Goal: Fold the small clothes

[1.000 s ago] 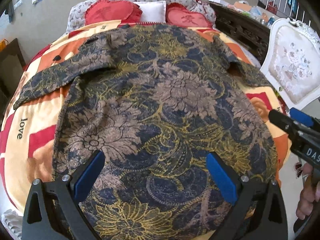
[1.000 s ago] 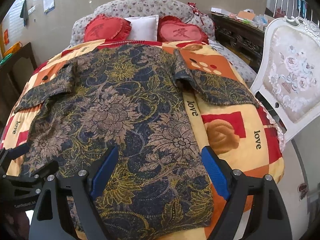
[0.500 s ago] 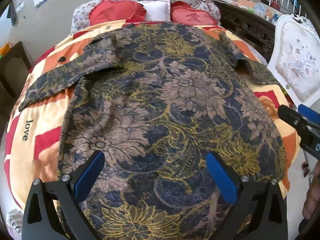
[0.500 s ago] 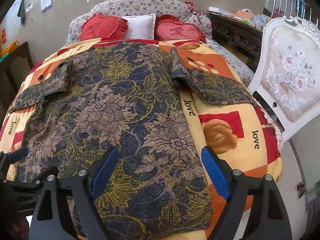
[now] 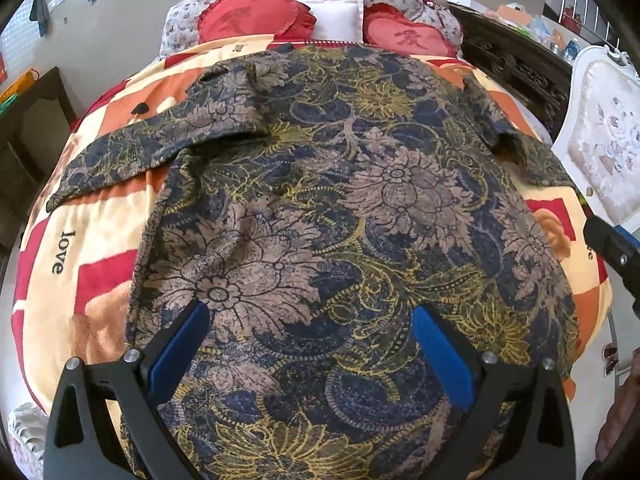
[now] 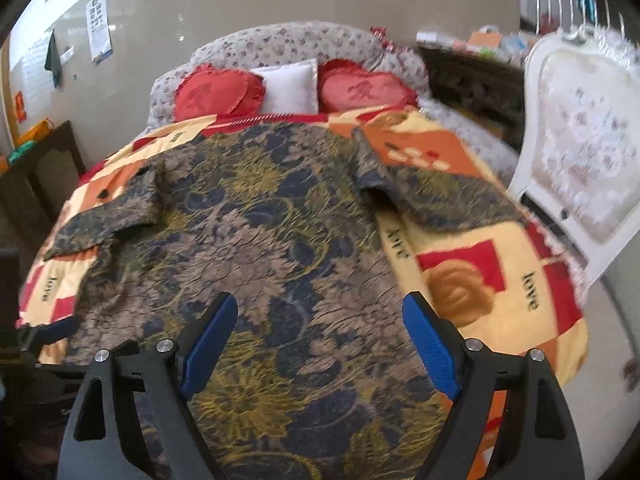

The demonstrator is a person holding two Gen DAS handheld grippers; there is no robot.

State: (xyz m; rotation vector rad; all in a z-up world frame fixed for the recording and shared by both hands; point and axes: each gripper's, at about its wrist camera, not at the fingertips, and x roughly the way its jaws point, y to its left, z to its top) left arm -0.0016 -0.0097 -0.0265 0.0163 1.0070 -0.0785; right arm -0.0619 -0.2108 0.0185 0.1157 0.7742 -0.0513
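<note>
We lose the near hem of the dark floral short-sleeved shirt (image 5: 320,208) below the picture's edge. Our right wrist view is motion-blurred, smearing the white upholstered chair (image 6: 580,160).

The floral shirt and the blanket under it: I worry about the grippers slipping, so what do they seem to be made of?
The floral shirt looks like thin woven cloth, matte, maybe cotton or rayon: it lies flat with fine wrinkles and no sheen. The blanket looks like plush fleece: its printed colours have a soft, fuzzy nap. The left gripper and the right gripper have blue pads that look like textured rubber.
</note>
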